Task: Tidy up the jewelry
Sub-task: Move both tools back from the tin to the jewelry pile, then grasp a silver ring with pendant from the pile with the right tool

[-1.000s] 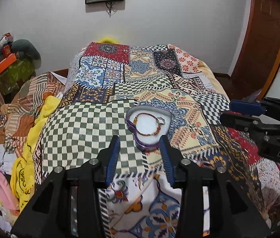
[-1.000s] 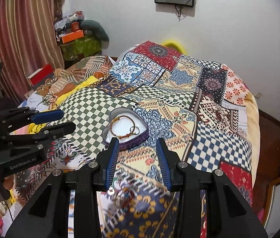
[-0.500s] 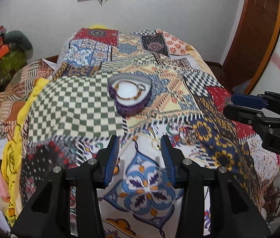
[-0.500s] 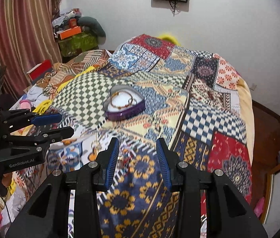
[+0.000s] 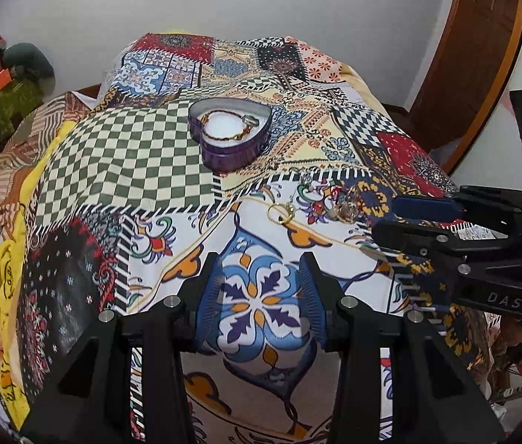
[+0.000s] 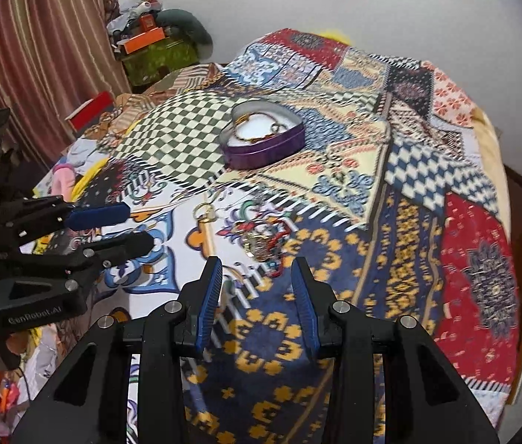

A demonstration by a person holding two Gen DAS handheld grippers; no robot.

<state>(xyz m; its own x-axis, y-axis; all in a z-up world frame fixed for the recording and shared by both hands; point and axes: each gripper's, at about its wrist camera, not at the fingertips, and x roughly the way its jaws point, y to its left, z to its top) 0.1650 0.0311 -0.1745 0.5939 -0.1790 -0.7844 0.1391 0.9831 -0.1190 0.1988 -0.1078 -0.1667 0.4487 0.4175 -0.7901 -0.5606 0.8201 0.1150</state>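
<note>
Both tongs [image 5: 260, 298] [image 6: 257, 296] hover level, parted, above the bedspread [image 5: 120, 155].

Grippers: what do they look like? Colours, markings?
Both are matte black plastic frames with triangular cut-outs, silver screws and ribbed blue pads on the fingers. The left gripper reads "GenRobot.AI" on its side; the right gripper reads "DAS". No cables or sleeves show.
</note>
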